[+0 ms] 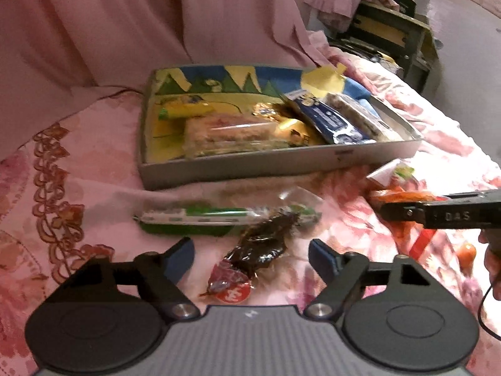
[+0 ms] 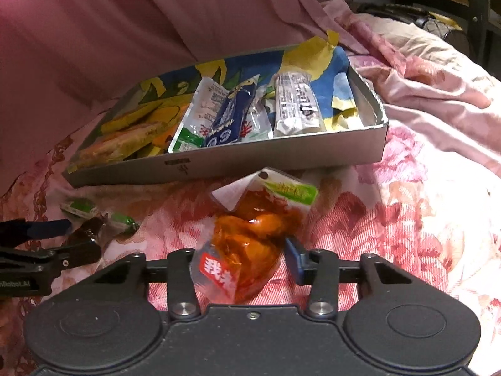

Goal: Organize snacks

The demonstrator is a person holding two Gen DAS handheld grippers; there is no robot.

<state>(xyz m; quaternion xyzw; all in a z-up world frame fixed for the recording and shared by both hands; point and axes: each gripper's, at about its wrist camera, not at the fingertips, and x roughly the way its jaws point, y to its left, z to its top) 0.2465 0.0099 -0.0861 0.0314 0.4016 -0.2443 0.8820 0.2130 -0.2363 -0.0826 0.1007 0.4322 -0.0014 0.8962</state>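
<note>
The orange snack pouch point(image 2: 247, 244) lies on the floral bedspread point(image 2: 391, 235) just in front of the grey box point(image 2: 281, 159), its lower end between the fingers of the right hand-held gripper point(image 2: 241, 266). It looks like a soft, glossy plastic sachet with wet, lumpy contents: light, floppy and probably slippery, so it would likely sag from whichever end is lifted. The flat sealed edge or the narrow lower body seems the safest hold; squeezing the bulging middle hard could burst it. The jaws stand narrow around it, one blue pad against its right side and the other hidden behind the pouch, so they appear to be clamped on it.

To its left, the dark brown snack packet point(image 1: 263, 244) lies on the bedspread, partly over a long green-and-clear wrapper point(image 1: 194, 217). It also looks light, crinkly and soft. The left hand-held gripper point(image 1: 250, 258) straddles it with jaws apart, neither pad touching, so it is released. A pinch across its thicker middle should serve.

The box already holds several packets, among them a blue pouch point(image 2: 228, 116) and a white bar point(image 2: 297, 103).
</note>
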